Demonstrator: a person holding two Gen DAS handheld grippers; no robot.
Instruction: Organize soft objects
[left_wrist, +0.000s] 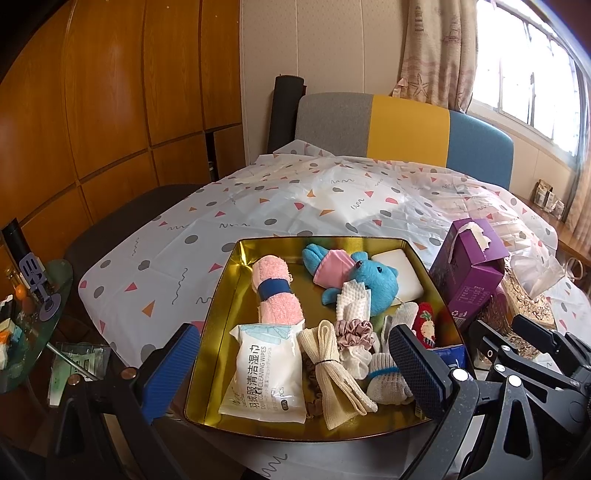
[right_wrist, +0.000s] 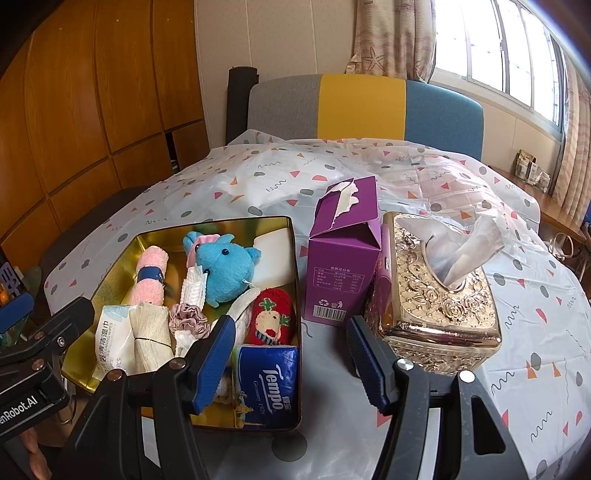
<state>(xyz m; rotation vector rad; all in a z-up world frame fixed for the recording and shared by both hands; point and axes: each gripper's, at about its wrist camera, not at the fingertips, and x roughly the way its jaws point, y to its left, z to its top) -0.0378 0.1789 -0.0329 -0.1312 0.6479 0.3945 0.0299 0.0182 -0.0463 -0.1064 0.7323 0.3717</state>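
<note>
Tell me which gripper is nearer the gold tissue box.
Right. The right gripper is open, its right finger just in front of the gold tissue box. The left gripper hovers over the tin, farther left.

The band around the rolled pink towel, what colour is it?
Dark blue band; clearest in the left wrist view.

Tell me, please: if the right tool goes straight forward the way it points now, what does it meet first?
Most likely the purple carton. It stands ahead of the open right tool, between its fingers, with bare tablecloth before it. The gold tissue box is just right of that line; depth is uncertain.
</note>
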